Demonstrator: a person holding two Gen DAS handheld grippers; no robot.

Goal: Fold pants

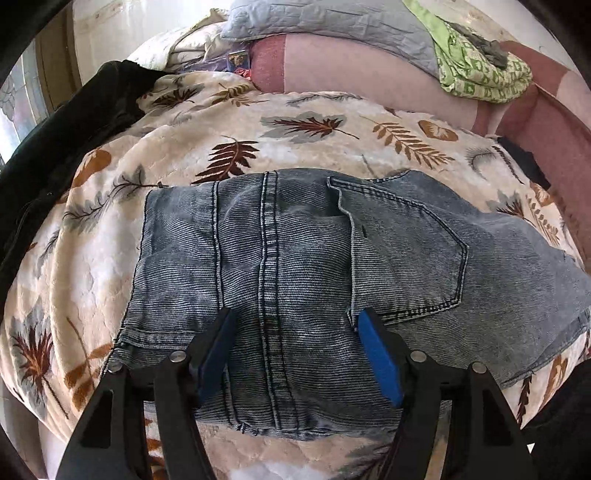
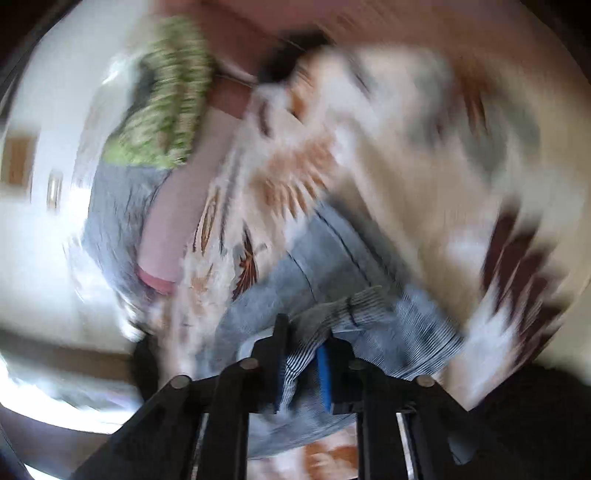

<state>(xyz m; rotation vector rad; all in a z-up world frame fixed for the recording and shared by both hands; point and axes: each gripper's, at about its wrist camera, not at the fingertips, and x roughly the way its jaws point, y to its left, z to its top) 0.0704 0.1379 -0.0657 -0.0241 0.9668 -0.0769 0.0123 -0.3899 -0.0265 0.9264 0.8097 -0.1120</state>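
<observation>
Grey-blue denim pants [image 1: 295, 251] lie folded on a cream leaf-print blanket [image 1: 303, 144], back pocket to the right, a leg hem at the left. My left gripper [image 1: 295, 317] is open and empty, its blue-padded fingers spread just above the pants near their front edge. In the right wrist view, which is heavily motion-blurred, my right gripper [image 2: 303, 343] is shut on a bunched fold of the pants [image 2: 332, 266], with cloth pinched between the blue pads.
A black garment [image 1: 74, 122] lies at the blanket's left. A grey pillow [image 1: 325, 22], a green patterned cloth [image 1: 480, 70] and a pink bolster [image 1: 369, 74] lie at the back. A dark item [image 1: 524, 158] sits at the far right.
</observation>
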